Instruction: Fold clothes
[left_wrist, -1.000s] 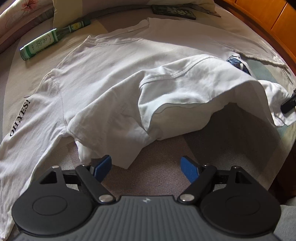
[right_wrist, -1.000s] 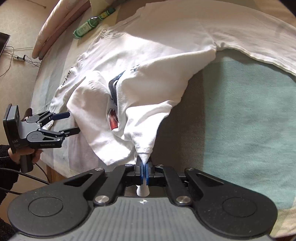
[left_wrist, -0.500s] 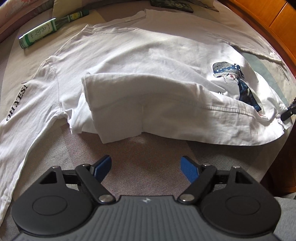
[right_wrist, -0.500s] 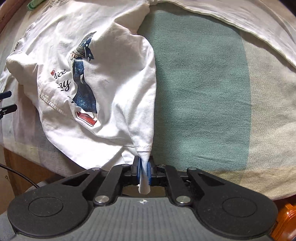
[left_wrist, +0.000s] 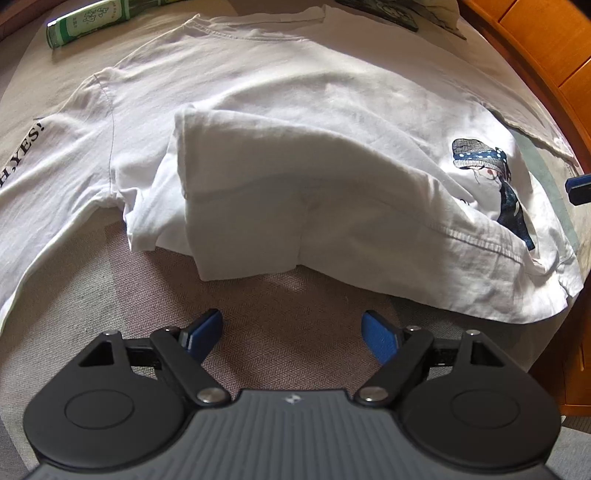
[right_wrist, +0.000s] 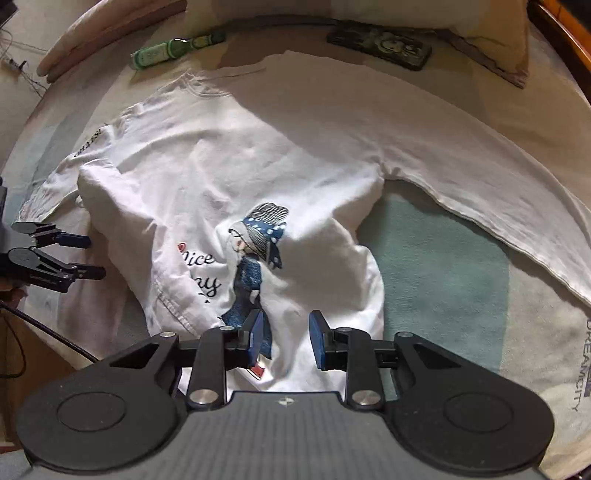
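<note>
1. The white cotton long-sleeved T-shirt (right_wrist: 303, 155) lies spread on the patchwork bedspread (right_wrist: 443, 258), its bottom part turned up over the body so the printed cartoon figure in a blue dotted hat (right_wrist: 258, 258) faces up.
2. The right gripper (right_wrist: 286, 341) hangs just above the turned-up hem corner; its jaws are opening, cloth beneath them but none pinched.
3. The left gripper (left_wrist: 291, 332) stands wide and empty over bare bedspread, the folded edge just ahead of it.
4. Judged step: letting go of the bottom fold. To do it well, lift clear without dragging the corner, then flatten the puffed fold ahead of the left gripper.
5. The cloth is thin, soft and creased, with stitched hems; it should slide and bunch easily.
6. Beyond the shirt lie a green glass bottle (right_wrist: 173, 51) and a dark flat rectangular case (right_wrist: 380, 48).
</note>
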